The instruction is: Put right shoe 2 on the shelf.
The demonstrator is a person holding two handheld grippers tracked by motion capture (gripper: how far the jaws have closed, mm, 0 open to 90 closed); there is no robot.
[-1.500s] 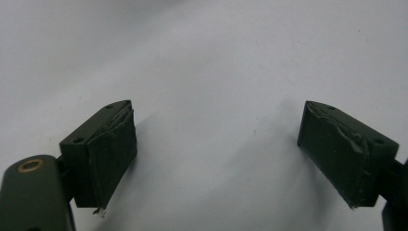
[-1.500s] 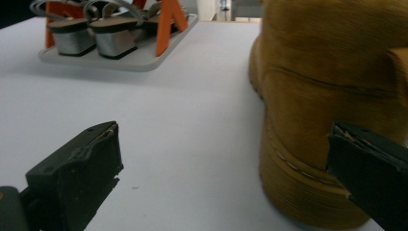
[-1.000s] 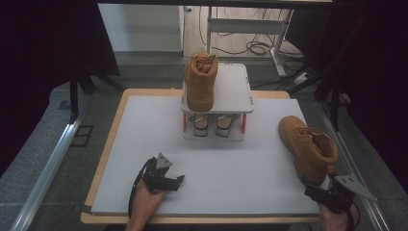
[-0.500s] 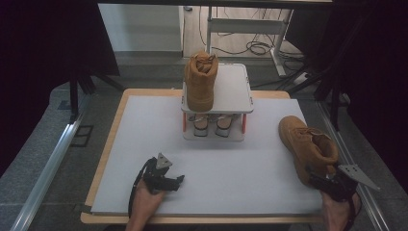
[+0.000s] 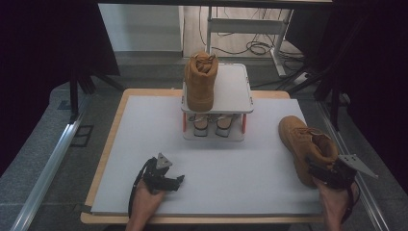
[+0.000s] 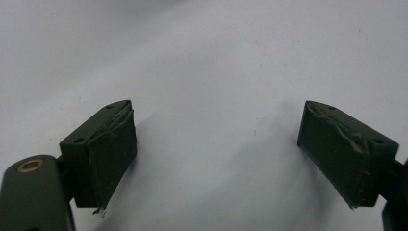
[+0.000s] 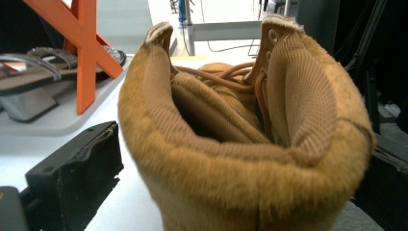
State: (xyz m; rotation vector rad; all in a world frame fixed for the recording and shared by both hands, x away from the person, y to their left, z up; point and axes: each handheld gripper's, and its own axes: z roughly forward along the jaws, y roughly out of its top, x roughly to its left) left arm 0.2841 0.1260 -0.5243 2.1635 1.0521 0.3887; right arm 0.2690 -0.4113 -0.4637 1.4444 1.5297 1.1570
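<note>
Table (image 5: pixel 144 144): white top, carrying a two-tier shoe rack (image 5: pixel 235 91) with one tan boot (image 5: pixel 200 82) on top; second tan boot (image 5: pixel 308 147) at the right edge. Right tongs (image 5: pixel 315 169): apart around that boot's collar (image 7: pixel 240 159), grasp step in hand; next, close and lift to the rack. Left tongs (image 5: pixel 179 181): apart, idle, holding nothing.

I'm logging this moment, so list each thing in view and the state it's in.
Tan suede boot on the table: upright, collar between the open right claw.
Tan suede boot on the white rack: upright on top shelf.
Silver sandals: on lower shelf.
Left claw: open, empty.
</note>
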